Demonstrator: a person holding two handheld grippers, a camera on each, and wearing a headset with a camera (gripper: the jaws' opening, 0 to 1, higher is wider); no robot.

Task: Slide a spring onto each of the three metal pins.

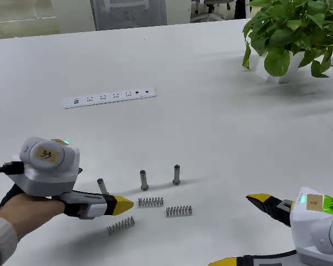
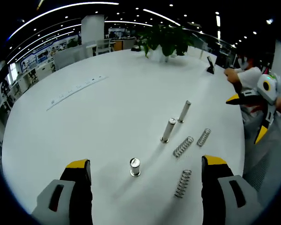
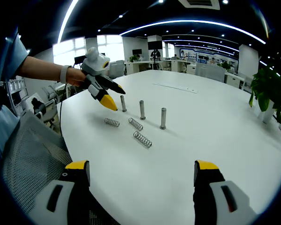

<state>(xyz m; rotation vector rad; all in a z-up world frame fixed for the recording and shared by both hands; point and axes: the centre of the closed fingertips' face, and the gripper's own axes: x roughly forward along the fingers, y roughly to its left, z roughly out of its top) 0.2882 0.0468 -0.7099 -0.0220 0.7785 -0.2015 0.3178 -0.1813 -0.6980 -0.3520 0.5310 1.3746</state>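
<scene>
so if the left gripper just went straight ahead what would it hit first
Most likely the nearest pin, upright just ahead between the open jaws of the left gripper; a spring lies off to one side. Depth is unclear.

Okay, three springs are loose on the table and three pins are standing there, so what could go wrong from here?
1. The left gripper, open, sits close to the nearest pin. That pin looks free-standing, so a nudge might topple it.
2. The springs lie flat and loose, and a pinch could make one roll or pop out of the jaws.
3. Threading the middle pin risks bumping the ones close beside it.
</scene>
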